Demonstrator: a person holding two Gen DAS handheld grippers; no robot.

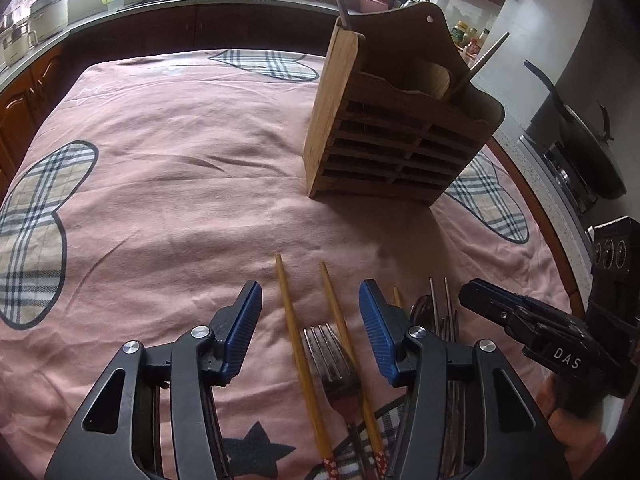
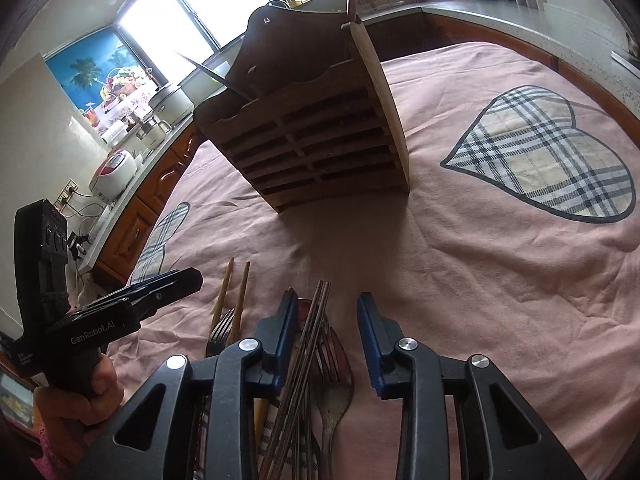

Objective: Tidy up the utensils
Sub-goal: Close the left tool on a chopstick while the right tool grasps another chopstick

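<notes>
Two wooden chopsticks (image 1: 298, 344) and a fork (image 1: 334, 360) lie on the pink tablecloth (image 1: 180, 200), long axes running near to far, tips toward the far wooden utensil holder (image 1: 400, 132). The left gripper (image 1: 310, 332) hovers released above them; the right gripper (image 2: 326, 340), also released, hangs over metal utensils (image 2: 312, 344).

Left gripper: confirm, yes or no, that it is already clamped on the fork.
No: the left gripper is open, and the fork lies untouched on the pink cloth between its fingers.
</notes>
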